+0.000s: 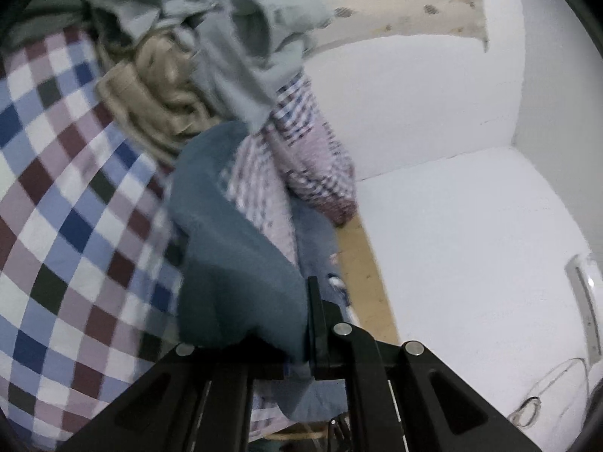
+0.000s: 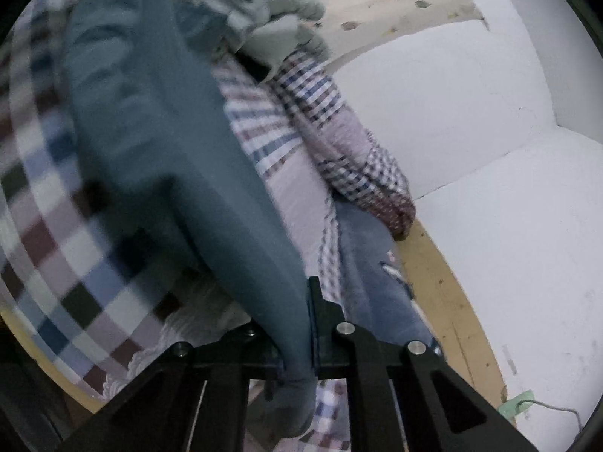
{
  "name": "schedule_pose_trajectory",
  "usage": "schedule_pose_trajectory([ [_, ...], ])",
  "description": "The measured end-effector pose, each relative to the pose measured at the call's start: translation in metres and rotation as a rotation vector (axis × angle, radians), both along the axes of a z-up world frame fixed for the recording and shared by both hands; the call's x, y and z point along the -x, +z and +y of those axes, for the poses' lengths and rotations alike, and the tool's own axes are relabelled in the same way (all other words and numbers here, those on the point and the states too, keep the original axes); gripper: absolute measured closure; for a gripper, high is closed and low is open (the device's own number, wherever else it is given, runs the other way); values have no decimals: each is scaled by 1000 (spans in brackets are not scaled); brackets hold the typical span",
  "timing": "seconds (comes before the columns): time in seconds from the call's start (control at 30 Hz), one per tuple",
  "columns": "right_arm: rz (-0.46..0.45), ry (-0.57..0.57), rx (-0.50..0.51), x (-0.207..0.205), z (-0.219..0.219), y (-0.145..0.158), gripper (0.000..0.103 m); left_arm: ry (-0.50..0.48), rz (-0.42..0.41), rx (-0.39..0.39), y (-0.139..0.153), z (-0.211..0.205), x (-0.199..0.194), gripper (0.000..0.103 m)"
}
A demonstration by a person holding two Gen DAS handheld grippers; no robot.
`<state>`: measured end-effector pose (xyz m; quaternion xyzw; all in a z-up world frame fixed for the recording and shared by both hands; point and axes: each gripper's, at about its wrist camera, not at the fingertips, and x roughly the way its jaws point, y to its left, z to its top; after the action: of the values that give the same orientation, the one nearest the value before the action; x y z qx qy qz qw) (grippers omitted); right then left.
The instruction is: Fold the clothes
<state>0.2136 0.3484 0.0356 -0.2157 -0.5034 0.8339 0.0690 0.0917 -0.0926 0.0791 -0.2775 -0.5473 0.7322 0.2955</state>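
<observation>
Above the checkered bed [image 1: 75, 196]: blurring throughout, left gripper [image 1: 297, 324] and right gripper [image 2: 301, 324] each clamping the teal garment [image 1: 233, 248], near fingers hidden.

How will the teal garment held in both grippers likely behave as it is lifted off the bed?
Probably floppy: the teal garment drapes and sags from the right gripper. It bunches at the left gripper, so likely soft and thickish. It may drag over the checkered sheet.

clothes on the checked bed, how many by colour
Teal cloth garment, gripped by both the left gripper and the right gripper: 1
Beige crumpled garment: 1
Pale grey crumpled garment: 1
Blue denim garment: 1
Total: 4; the heap is blurred, more may be hidden.
</observation>
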Motion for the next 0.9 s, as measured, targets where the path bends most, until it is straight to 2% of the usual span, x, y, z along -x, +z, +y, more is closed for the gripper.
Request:
schedule_pose_trajectory([
  [0.3, 76, 32, 92, -39, -22, 97, 95, 22, 146, -44, 75, -27, -49, 99],
  [0.57, 125, 71, 162, -76, -37, 177, 95, 61, 243, -95, 138, -59, -118, 99],
  [0.77, 100, 121, 200, -108, -51, 221, 95, 84, 290, -34, 171, -73, -153, 99],
  [0.9, 106, 130, 216, -105, -57, 233, 95, 115, 247, 30, 162, -75, -135, 99],
])
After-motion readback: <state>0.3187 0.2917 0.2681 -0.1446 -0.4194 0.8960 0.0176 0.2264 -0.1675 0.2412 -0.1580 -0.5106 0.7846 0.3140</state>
